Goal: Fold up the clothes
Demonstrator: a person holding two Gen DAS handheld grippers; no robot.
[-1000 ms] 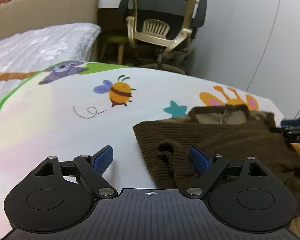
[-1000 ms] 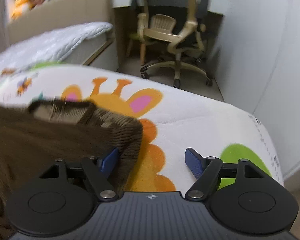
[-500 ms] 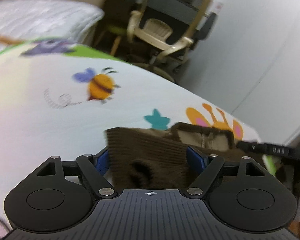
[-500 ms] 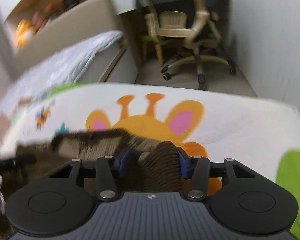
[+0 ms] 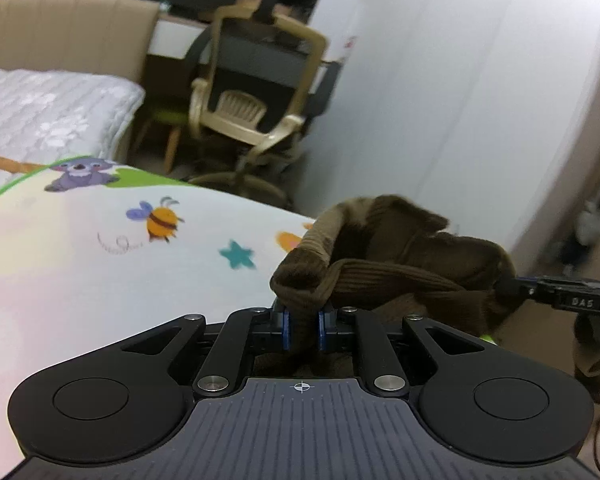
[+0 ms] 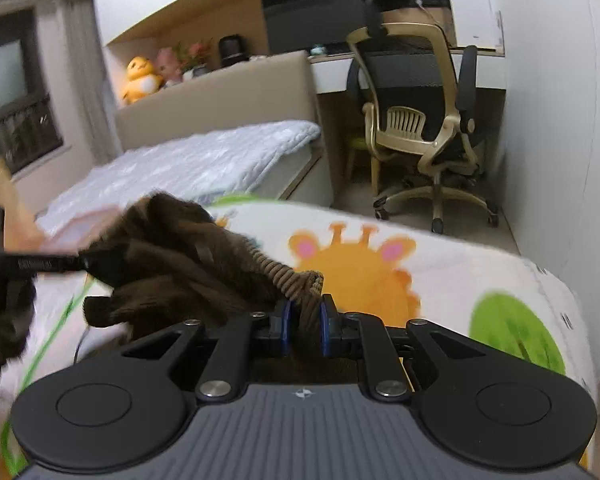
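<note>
Left wrist view: the left gripper (image 5: 302, 330) has just closed, and its blue pads (image 5: 285, 328) now pinch a fold of the brown corduroy garment (image 5: 388, 264), jaws only a narrow slit apart with cloth filling it. The right gripper (image 6: 304, 330) has just closed too, clamped the same way on a ribbed edge of the garment (image 6: 172, 264) (one garment, two grippers, each showing at the side of the other's view). The cloth hangs bunched between them, lifted above the cartoon mat (image 5: 100, 248). Around it the mat lies bare, its far edge dropping to the floor. Beyond stand one bed (image 6: 204, 160) on the left, one office chair (image 6: 420, 120) at a desk, and a white wall (image 5: 460, 100) to the right.
</note>
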